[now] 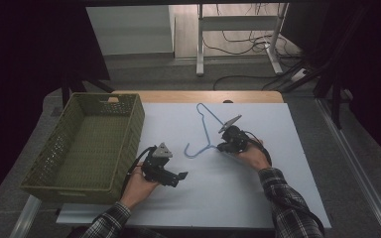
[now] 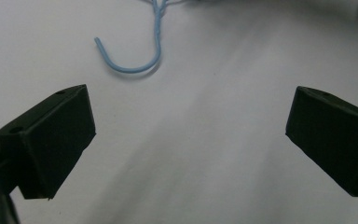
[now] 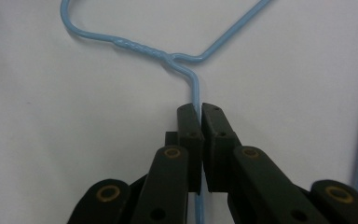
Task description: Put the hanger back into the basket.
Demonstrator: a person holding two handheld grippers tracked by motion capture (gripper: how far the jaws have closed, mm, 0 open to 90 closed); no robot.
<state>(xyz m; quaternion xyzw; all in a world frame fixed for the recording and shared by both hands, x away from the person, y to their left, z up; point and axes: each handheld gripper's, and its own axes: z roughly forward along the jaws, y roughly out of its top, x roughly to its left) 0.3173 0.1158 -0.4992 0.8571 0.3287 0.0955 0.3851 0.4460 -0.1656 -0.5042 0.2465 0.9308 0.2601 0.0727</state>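
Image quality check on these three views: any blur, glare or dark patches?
High view: dim, room edges near black, but the blue hanger and green basket stay legible. Left gripper view: soft focus, diagonal shading across the white table, the near jaws blurred. Right gripper view: sharpest, even light, hanger wire crisp between the shut jaws.

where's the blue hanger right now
In the high view the blue wire hanger lies on the white table, right of the green basket, its shoulder wire pinched by the right gripper.

Glossy blue coated-wire hanger (image 3: 193, 84), matt white table (image 1: 258, 188), woven green basket (image 1: 129, 144).
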